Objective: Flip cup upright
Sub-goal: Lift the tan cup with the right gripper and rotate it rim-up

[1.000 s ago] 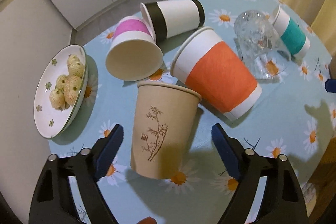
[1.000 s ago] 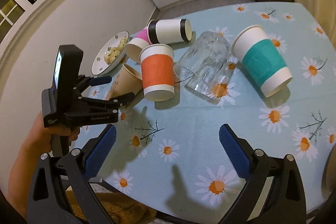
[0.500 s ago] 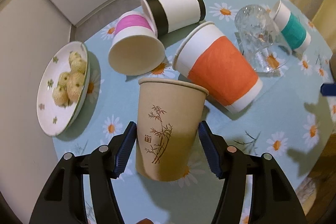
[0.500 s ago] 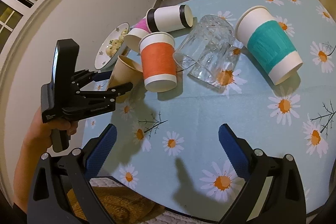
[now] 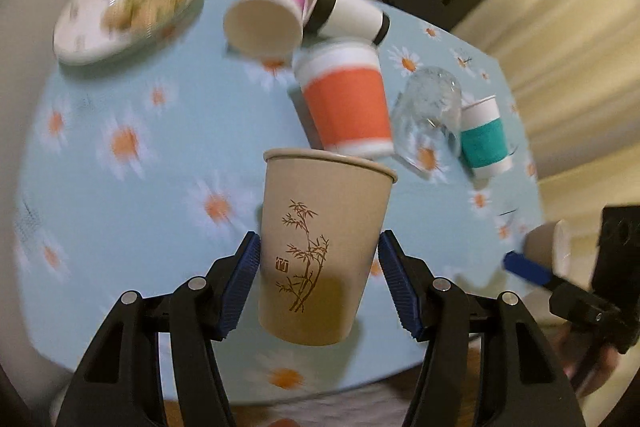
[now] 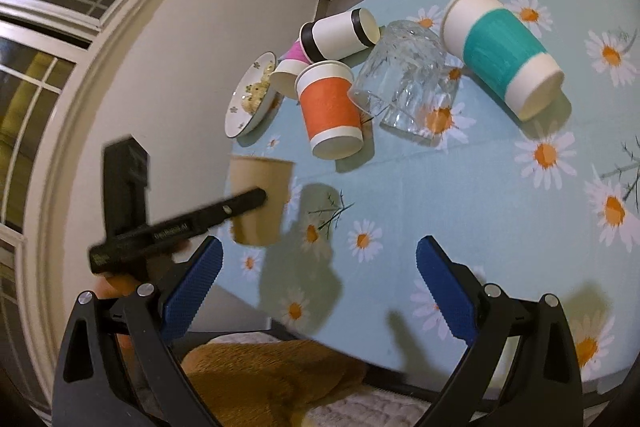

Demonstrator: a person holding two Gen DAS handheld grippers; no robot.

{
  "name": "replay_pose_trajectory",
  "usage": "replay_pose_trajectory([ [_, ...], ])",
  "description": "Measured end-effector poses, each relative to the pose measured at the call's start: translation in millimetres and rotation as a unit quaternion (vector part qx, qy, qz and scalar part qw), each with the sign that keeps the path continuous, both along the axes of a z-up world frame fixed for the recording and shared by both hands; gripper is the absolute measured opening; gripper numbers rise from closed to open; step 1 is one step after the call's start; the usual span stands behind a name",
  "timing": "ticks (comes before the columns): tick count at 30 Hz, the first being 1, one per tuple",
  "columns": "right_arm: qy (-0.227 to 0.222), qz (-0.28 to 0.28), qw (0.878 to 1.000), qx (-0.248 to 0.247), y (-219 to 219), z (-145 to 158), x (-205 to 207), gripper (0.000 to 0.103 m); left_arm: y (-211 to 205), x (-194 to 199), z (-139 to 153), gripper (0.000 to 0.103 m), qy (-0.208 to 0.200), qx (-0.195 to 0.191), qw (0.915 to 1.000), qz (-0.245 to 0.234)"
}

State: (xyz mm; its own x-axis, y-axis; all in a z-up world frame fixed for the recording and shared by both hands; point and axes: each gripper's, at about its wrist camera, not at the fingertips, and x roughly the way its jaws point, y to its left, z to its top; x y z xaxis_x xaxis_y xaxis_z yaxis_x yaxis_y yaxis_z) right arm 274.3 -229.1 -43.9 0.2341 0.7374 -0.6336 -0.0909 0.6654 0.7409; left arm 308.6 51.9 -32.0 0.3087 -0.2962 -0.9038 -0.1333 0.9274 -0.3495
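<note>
My left gripper (image 5: 320,275) is shut on a tan paper cup (image 5: 322,247) with a brown bamboo print. It holds the cup above the table, rim up. The same cup (image 6: 260,201) shows in the right wrist view, off the tablecloth, with the left gripper's finger (image 6: 244,203) across it. My right gripper (image 6: 318,285) is open and empty over the near part of the table.
On the daisy tablecloth (image 6: 500,207) lie an orange-banded cup (image 6: 330,113), a clear glass (image 6: 406,81), a teal-banded cup (image 6: 504,53), a black-banded white cup (image 6: 338,35) and a pink-banded cup (image 5: 264,19). A plate of food (image 6: 252,95) sits at the far left edge.
The left gripper closed on the tan cup, lifted it off the table and swung it towards the near left edge. The right gripper stayed open.
</note>
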Motion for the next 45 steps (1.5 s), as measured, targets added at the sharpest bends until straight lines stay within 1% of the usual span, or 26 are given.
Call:
replay_pose_trajectory([
  [3, 0.01, 0.0, 1.0, 0.01, -6.6, -1.2, -4.0, 0.097, -11.7, -16.6, -15.6, 0.059, 0.018, -0.044, 0.9982, 0.036],
  [7, 0.023, -0.008, 1.0, 0.016, -19.8, -4.0, -11.1, 0.097, -24.5, -30.1, -37.8, 0.059, 0.043, -0.076, 0.9937, 0.07],
  [9, 0.028, -0.013, 0.999, 0.018, -23.7, -5.2, -12.0, 0.097, -30.4, -34.6, -44.1, 0.059, 0.048, -0.073, 0.993, 0.079],
  [11, 0.03, -0.014, 0.999, 0.021, -27.5, -7.3, -14.2, 0.097, -34.9, -36.4, -47.7, 0.06, 0.047, -0.067, 0.9934, 0.08],
  [13, 0.032, -0.014, 0.999, 0.02, -29.0, -9.3, -16.3, 0.097, -37.9, -37.1, -50.7, 0.06, 0.046, -0.068, 0.9933, 0.081],
  [15, 0.035, -0.016, 0.999, 0.014, -27.9, -10.8, -17.2, 0.097, -41.2, -38.7, -52.8, 0.067, 0.046, -0.056, 0.9939, 0.083],
  [16, 0.039, -0.017, 0.999, 0.011, -26.8, -12.4, -17.7, 0.097, -42.9, -39.4, -54.2, 0.079, 0.048, -0.049, 0.9942, 0.083],
  [17, 0.041, -0.016, 0.999, 0.01, -25.4, -12.8, -18.1, 0.097, -44.1, -39.7, -54.9, 0.08, 0.048, -0.049, 0.9941, 0.084],
  [23, 0.041, -0.008, 0.999, 0.008, -19.4, -12.6, -17.5, 0.097, -42.1, -41.7, -50.6, 0.081, 0.043, -0.033, 0.9956, 0.077],
  [25, 0.041, -0.008, 0.999, 0.004, -17.7, -13.4, -17.3, 0.097, -39.0, -42.9, -49.0, 0.081, 0.04, -0.041, 0.9953, 0.079],
  [32, 0.046, 0.005, 0.999, -0.008, -6.2, -21.0, -15.5, 0.097, -27.3, -48.6, -42.5, 0.081, 0.033, -0.048, 0.9954, 0.076],
  [39, 0.052, 0.029, 0.998, -0.03, 20.4, -32.9, -5.6, 0.096, 0.0, -67.8, -33.6, 0.081, 0.007, -0.068, 0.9934, 0.092],
  [41, 0.054, 0.032, 0.997, -0.037, 28.5, -34.4, -1.5, 0.092, 11.0, -79.3, -31.1, 0.081, -0.008, -0.067, 0.9923, 0.104],
  [45, 0.05, 0.05, 0.995, -0.071, 50.9, -40.6, 8.6, 0.089, 26.7, -100.7, -30.6, 0.081, -0.025, -0.073, 0.9906, 0.113],
])
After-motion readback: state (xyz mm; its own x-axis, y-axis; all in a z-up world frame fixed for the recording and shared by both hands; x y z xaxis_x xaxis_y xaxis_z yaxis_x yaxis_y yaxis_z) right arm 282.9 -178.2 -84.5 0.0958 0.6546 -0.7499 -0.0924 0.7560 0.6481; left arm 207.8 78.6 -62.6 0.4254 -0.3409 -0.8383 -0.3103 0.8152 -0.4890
